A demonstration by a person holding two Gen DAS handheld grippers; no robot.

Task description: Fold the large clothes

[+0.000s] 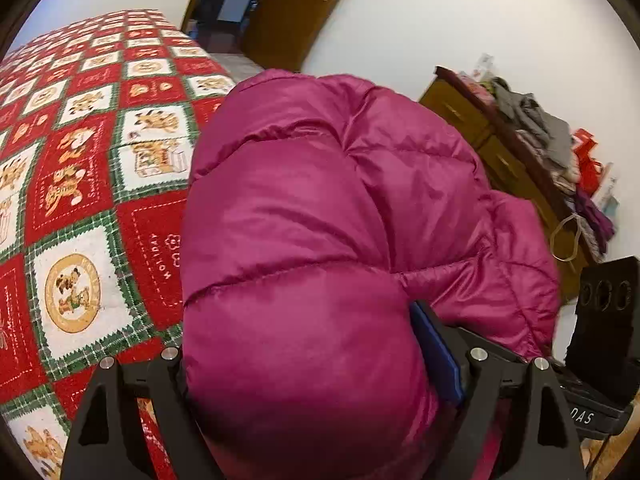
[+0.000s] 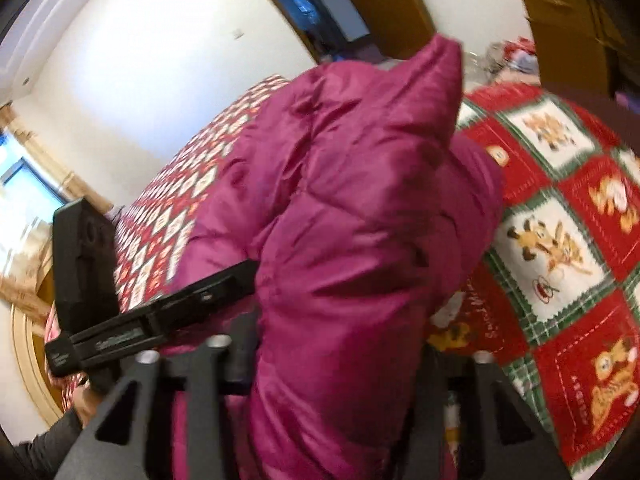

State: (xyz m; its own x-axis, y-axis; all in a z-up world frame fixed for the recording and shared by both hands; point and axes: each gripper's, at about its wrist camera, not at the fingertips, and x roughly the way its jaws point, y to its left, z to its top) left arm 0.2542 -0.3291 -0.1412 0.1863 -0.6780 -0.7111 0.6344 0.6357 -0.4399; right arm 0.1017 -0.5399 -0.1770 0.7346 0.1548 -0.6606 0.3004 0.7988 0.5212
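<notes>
A magenta puffer jacket [image 1: 320,208] fills the middle of the left wrist view, held up above the bed. My left gripper [image 1: 316,360] is shut on a thick fold of it; the blue pad of the right finger [image 1: 436,356] shows against the fabric, and the left finger is hidden. In the right wrist view the same jacket [image 2: 360,220] bulges between my right gripper's fingers, and my right gripper [image 2: 336,360] is shut on it. The left gripper [image 2: 120,320] shows at the left of that view, pressed into the jacket.
A bed with a red, white and green bear-pattern quilt [image 1: 80,184] lies beneath the jacket and shows in the right wrist view [image 2: 560,240]. A wooden dresser [image 1: 500,152] piled with clothes stands at the right. A brown door [image 1: 296,12] stands behind.
</notes>
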